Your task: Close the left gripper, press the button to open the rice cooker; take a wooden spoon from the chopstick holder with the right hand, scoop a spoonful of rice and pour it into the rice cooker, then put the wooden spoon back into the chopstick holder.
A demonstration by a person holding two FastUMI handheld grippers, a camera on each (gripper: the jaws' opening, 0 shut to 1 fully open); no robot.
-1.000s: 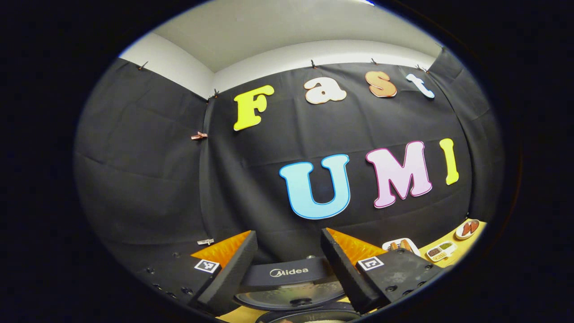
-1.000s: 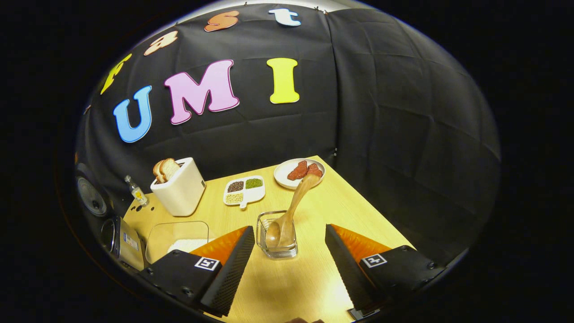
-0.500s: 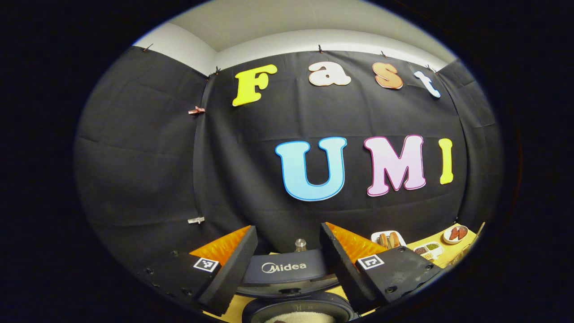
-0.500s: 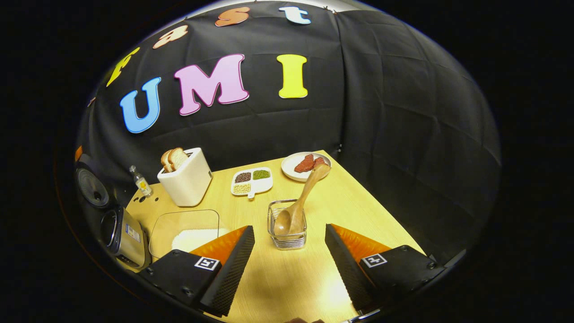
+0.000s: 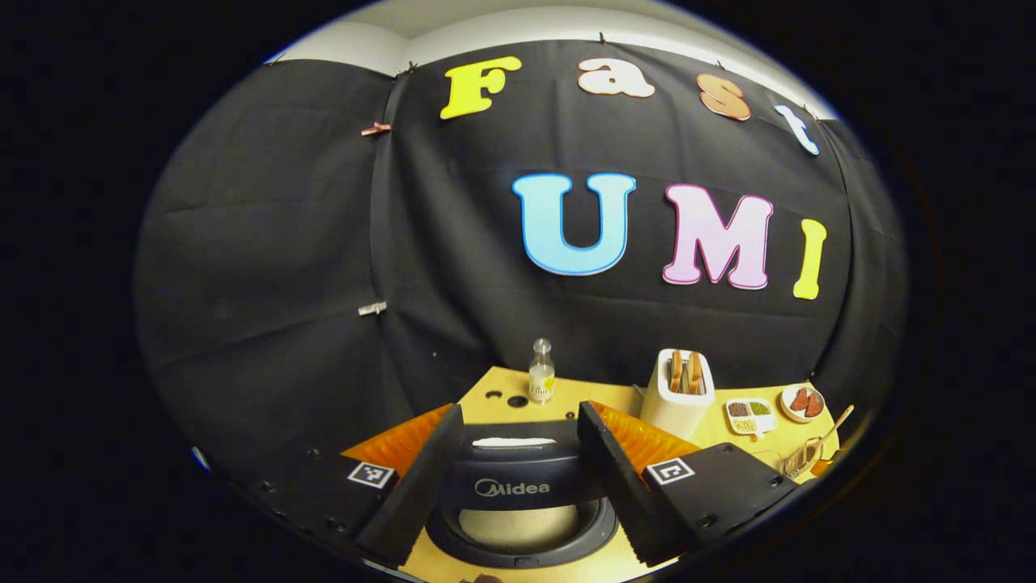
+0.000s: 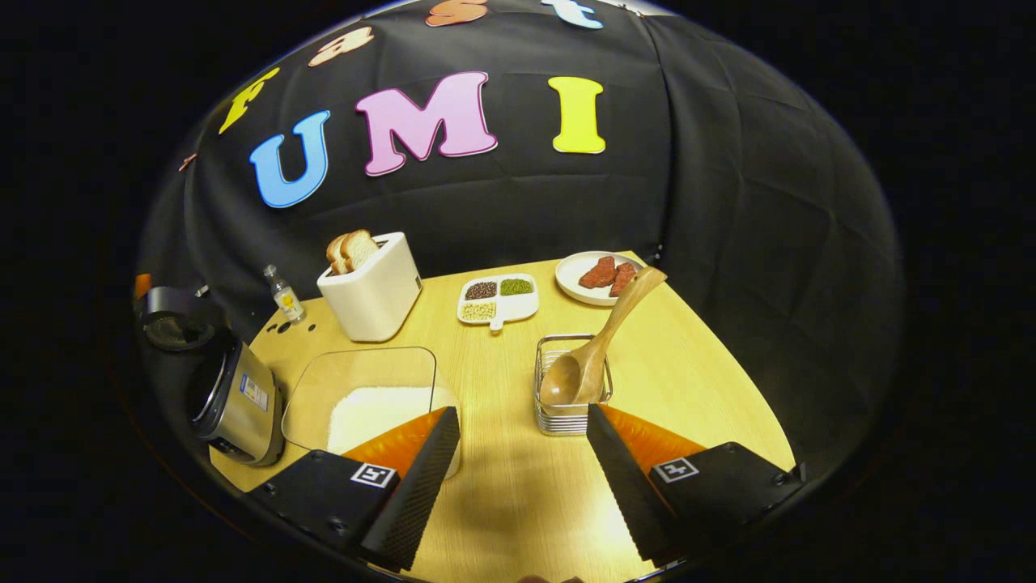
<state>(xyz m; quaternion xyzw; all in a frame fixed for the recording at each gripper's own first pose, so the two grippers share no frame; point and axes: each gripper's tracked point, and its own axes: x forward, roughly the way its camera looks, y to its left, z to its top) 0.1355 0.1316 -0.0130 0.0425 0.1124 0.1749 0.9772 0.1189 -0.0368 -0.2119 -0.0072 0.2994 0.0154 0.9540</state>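
The tabletop [image 6: 518, 486] is pale, smooth, matt wood grain. The spoon [image 6: 595, 360] is smooth wood with a slight sheen, standing in a shiny wire-metal holder [image 6: 550, 409]. The cooker [image 6: 239, 401] has a glossy brushed-metal body. The rice box [image 6: 364, 385] is clear plastic. The toaster [image 6: 376, 287] looks like matt white plastic.

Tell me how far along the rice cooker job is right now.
Done: the rice cooker stands open, lid up. In hand: nothing; the left gripper and right gripper are both open and empty. Left: the wooden spoon sits in the chopstick holder, so grabbing, scooping from the rice container, pouring and returning remain.
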